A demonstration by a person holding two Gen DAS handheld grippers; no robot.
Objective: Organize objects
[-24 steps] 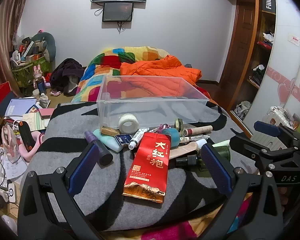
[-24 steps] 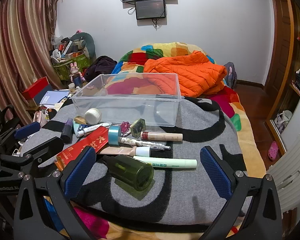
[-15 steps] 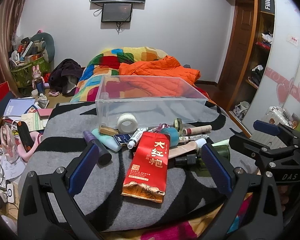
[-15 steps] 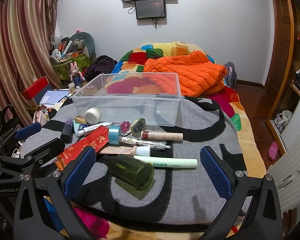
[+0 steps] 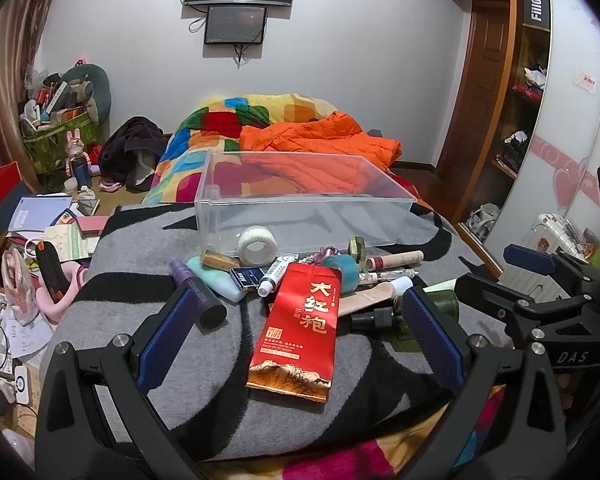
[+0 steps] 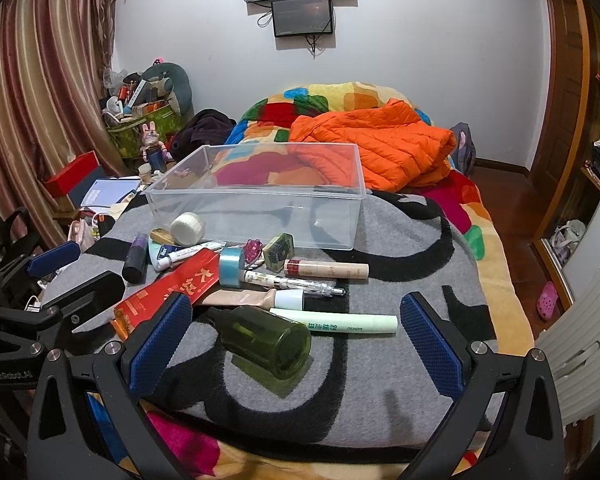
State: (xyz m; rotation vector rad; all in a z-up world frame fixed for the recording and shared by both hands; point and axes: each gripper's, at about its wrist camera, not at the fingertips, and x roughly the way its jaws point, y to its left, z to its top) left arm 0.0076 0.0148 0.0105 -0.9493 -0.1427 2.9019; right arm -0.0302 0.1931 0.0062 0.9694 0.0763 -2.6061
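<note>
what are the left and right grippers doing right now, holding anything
Left gripper: open, holding nothing, above the red packet.
Right gripper: open, holding nothing, above the green bottle.

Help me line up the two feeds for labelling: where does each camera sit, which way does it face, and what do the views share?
Left wrist: rides the left gripper, jaws open, looking down along the bed at the red packet and clear bin; the right gripper shows at its right edge.
Right wrist: rides the right gripper, jaws open, over the green bottle; the left gripper shows at its left edge.
Shared: bin, red packet, white tape roll, grey blanket, wall screens.
</note>
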